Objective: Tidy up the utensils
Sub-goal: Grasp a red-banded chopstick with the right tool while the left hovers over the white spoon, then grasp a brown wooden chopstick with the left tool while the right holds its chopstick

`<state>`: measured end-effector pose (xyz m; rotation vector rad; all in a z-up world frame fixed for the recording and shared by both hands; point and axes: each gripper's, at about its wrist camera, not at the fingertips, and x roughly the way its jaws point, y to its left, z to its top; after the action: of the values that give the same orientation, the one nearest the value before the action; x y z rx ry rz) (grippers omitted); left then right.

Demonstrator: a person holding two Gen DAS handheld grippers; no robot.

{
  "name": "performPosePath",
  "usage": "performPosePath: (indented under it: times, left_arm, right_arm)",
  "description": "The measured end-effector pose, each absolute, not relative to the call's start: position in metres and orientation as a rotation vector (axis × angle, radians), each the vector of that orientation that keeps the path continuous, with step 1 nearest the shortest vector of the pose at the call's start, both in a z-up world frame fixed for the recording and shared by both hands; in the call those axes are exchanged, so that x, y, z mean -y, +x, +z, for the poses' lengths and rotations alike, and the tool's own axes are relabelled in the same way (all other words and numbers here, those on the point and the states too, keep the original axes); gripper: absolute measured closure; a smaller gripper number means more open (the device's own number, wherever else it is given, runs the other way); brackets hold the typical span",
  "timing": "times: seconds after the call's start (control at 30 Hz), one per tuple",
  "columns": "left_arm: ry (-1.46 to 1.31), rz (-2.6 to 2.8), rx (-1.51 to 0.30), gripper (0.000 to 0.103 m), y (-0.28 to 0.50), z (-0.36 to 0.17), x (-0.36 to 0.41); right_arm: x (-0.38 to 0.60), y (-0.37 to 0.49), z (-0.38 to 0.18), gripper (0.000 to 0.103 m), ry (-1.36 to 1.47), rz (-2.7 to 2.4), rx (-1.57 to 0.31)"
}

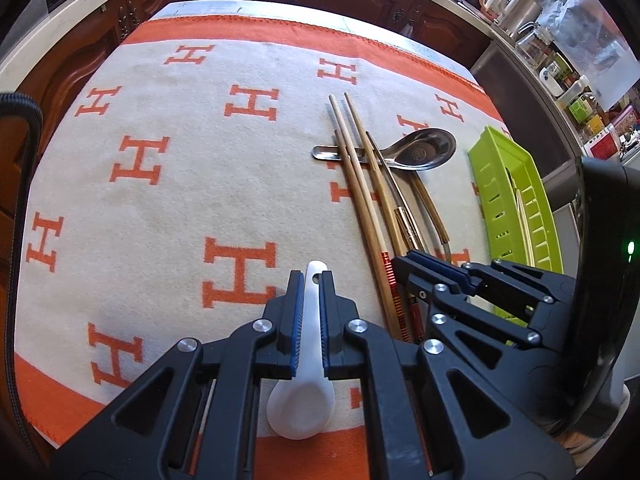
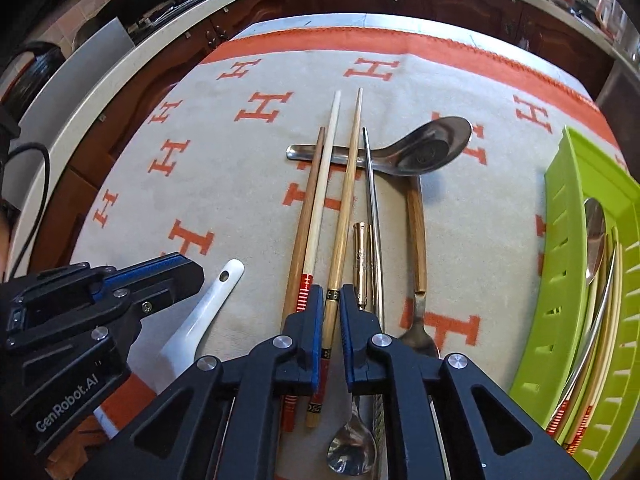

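From the left wrist, the left gripper point(image 1: 310, 280) is clamped on the handle of a glossy white ceramic spoon point(image 1: 302, 400), its bowl lying on the orange-and-cream cloth point(image 1: 160, 200) beneath the claw.

From the right wrist, the right gripper point(image 2: 331, 300) pinches a light wooden chopstick point(image 2: 346, 208) lying among other utensils; the green tray point(image 2: 560, 280) sits well right.

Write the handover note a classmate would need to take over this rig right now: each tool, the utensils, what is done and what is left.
Left tool: shut on the white ceramic spoon, which lies on the H-patterned cloth.
Right tool: shut on a bamboo chopstick in the pile.
Done: the green slotted tray on the right already holds a metal spoon and some chopsticks.
Left: the other loose chopsticks, the steel soup spoon beneath them, the wooden-handled spoon, plus the two gripped pieces.
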<state>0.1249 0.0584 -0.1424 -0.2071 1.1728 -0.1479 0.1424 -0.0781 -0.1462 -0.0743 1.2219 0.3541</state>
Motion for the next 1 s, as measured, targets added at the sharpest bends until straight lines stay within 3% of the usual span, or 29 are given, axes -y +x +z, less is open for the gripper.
performPosePath:
  times: [0.5, 1.0]
  left_arm:
    - [-0.320, -0.253, -1.180, 0.099, 0.129, -0.142, -0.046]
    - [-0.215, -0.174, -1.265, 0.097, 0.134, -0.168, -0.003]
  right_arm:
    - [0.120, 0.133, -0.121, 0.098, 0.156, 0.405, -1.159]
    - [0.169, 0.114, -0.098, 0.098, 0.284, 0.405, -1.104]
